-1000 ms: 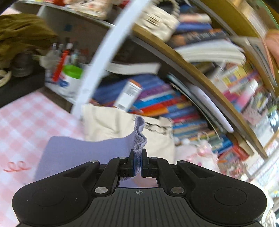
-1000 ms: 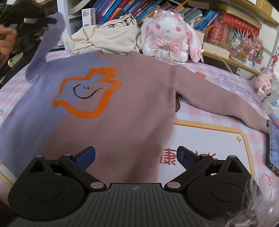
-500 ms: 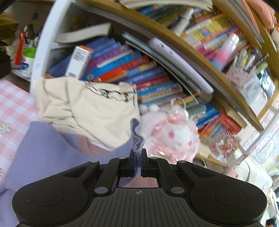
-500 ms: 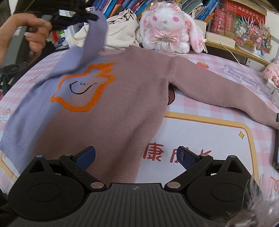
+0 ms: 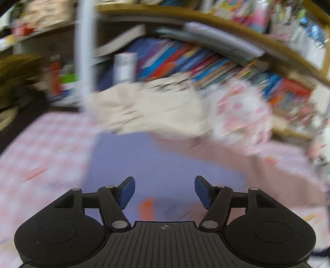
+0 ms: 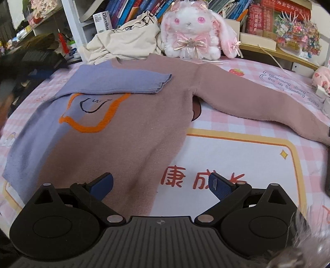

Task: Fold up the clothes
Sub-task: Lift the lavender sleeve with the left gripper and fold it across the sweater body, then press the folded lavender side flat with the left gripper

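Both claws stand wide with nothing between their pads: the right claw (image 6: 160,185) hovers over the sweater's (image 6: 127,132) hem, and the left claw (image 5: 165,192), whose jaws have just been opening, hangs over its lilac side. Flat on the pink checked bench (image 6: 247,160) lies the sweater, its lilac sleeve (image 6: 123,83) folded across the chest, its mauve sleeve (image 6: 257,103) stretched out. Beyond its collar sit a cream garment (image 6: 125,41) and a plush rabbit (image 6: 191,31).

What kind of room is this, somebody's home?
Most likely a bedroom or child's room at home. A sweater lies spread on a pink checked cloth, a plush rabbit sits behind it, and crowded bookshelves line the wall.
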The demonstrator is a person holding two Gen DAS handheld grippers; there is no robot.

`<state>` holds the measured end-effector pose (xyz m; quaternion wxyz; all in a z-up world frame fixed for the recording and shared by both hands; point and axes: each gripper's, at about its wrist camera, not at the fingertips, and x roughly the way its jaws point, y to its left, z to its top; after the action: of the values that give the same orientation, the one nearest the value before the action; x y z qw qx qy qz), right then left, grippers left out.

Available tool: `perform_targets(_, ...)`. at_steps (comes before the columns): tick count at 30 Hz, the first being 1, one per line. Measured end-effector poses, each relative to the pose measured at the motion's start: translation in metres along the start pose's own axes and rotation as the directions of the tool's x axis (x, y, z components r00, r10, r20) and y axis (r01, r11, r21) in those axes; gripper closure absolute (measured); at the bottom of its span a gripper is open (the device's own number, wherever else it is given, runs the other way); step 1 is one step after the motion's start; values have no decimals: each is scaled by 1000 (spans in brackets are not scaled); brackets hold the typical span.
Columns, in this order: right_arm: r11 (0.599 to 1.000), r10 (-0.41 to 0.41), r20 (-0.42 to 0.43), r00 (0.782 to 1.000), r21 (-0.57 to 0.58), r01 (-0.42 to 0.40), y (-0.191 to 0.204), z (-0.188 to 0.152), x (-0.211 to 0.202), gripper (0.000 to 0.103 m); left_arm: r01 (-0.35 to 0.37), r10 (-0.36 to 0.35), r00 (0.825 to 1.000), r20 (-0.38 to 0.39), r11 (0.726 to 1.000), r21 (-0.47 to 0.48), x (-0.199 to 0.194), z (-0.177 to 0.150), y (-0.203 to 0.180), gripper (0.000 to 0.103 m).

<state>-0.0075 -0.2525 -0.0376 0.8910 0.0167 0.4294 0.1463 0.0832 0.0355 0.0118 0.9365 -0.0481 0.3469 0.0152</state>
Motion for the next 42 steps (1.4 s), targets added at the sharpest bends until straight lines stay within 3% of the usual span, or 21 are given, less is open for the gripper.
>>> perform_targets(4, 1000, 17, -11, 1000, -18, -17, 7, -2, 2, 5, -192, 191, 981, -23, 981, -38, -24, -45, 45, 38)
perform_targets(8, 999, -1, -17, 1000, -52, 0, 20, -8, 0, 5, -259, 250, 964, -86, 960, -109, -32, -73, 84, 40)
perform_targets(10, 998, -17, -14, 1000, -55, 16, 25, -10, -2, 7, -241, 230, 968, -103, 965, -105, -30, -77, 94, 42)
perform_targets(11, 998, -25, -14, 1000, -53, 24, 27, -11, -3, 9, -231, 219, 969, -111, 968, -102, -28, -78, 99, 50)
perform_targets(14, 999, -37, -45, 998, -22, 36, 31, -14, -2, 24, -178, 170, 975, -141, 983, -50, -18, -78, 101, 76)
perform_targets(16, 998, -58, -53, 997, -25, 57, 38, -17, -2, 32, -140, 132, 980, -146, 989, -50, -16, -79, 103, 84)
perform_targets(17, 998, -65, -53, 996, -28, 63, 42, -18, -3, 41, -122, 113, 983, -145, 991, -55, -15, -81, 103, 88)
perform_targets(18, 997, -69, -52, 996, -26, 68, 45, -18, -4, 50, -106, 97, 985, -143, 993, -57, -15, -81, 103, 90)
perform_targets(20, 997, -75, -50, 996, -14, 75, 51, -19, -4, 60, -81, 74, 987, -143, 996, -44, -17, -84, 102, 98)
perform_targets(22, 997, -77, -47, 996, -1, 77, 56, -18, -4, 81, -58, 52, 988, -145, 998, -38, -17, -85, 106, 99)
perform_targets(24, 997, -78, -48, 996, 11, 79, 62, -17, -3, 86, -46, 39, 988, -147, 998, -43, -19, -87, 112, 99)
perform_targets(42, 993, -101, -53, 993, 62, 104, 97, -23, 0, 88, 24, -34, 988, -150, 997, -68, -29, -93, 153, 98)
